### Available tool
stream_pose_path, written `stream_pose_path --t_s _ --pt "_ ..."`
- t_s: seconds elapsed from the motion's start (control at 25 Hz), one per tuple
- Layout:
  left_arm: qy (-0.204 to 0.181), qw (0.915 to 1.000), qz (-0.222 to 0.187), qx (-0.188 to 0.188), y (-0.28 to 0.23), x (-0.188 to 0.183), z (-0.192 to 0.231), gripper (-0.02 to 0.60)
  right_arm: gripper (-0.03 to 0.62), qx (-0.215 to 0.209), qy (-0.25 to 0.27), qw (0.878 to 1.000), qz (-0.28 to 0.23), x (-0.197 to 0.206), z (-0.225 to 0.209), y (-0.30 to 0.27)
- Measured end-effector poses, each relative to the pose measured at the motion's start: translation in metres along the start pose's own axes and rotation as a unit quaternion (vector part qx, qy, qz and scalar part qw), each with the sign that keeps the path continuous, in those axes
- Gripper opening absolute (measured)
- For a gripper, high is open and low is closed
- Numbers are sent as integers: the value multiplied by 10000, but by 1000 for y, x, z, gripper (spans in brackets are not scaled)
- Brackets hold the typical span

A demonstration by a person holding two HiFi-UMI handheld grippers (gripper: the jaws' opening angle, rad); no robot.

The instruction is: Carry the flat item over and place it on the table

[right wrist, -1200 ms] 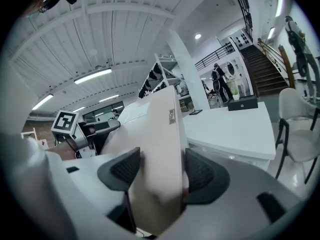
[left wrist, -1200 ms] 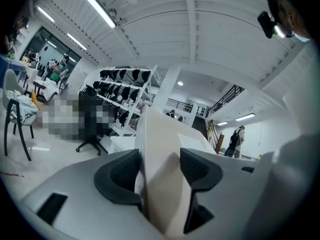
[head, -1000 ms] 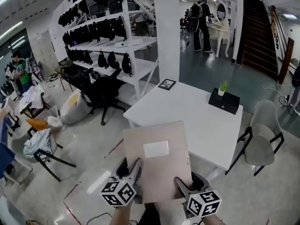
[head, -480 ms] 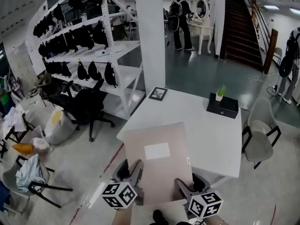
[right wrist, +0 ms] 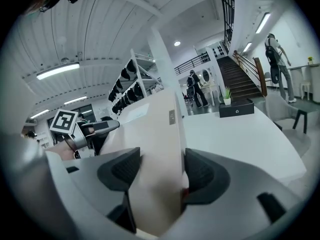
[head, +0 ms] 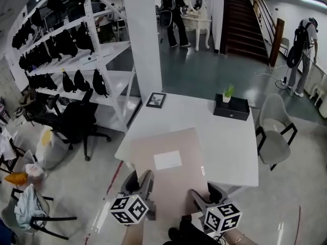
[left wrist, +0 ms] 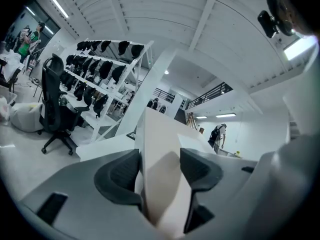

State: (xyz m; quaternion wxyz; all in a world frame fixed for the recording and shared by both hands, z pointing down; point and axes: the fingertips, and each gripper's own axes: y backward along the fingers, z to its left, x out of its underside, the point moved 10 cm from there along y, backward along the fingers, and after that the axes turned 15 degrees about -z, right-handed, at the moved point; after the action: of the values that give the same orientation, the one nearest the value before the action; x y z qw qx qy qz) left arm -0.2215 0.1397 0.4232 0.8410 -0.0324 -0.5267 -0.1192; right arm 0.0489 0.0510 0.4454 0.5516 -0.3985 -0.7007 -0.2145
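The left gripper and right gripper each pinch the near edge of the flat board, held over the table's near side. If one pinch slips, it could tip and fall

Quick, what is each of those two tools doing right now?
Left tool: shut on the board.
Right tool: shut on the same board.

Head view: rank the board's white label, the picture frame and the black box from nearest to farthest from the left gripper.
1. White label, on the held board, just ahead.
2. Picture frame, table far left corner.
3. Black box, far right side.
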Motion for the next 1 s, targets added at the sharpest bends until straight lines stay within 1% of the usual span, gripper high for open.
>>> stream_pose_path --t_s 0.2,0.44,0.56,0.76,1.0 --pt "-61 9998 120 129 -33 3 4 256 269 159 -100 9998 -58 -1 -14 -20" --pt "-69 9993 216 292 -85 3 8 256 268 270 -149 9994 -147 -12 -36 -53" --pt "-62 9988 271 407 -112 5 6 256 268 351 -196 9990 -170 -19 -51 -67" --pt "-161 9982 300 492 -153 7 -1 256 268 430 -231 9984 -267 -30 -75 -89" --pt "-167 9976 353 565 -190 17 -12 256 268 530 -201 9979 -306 -42 -103 -104"
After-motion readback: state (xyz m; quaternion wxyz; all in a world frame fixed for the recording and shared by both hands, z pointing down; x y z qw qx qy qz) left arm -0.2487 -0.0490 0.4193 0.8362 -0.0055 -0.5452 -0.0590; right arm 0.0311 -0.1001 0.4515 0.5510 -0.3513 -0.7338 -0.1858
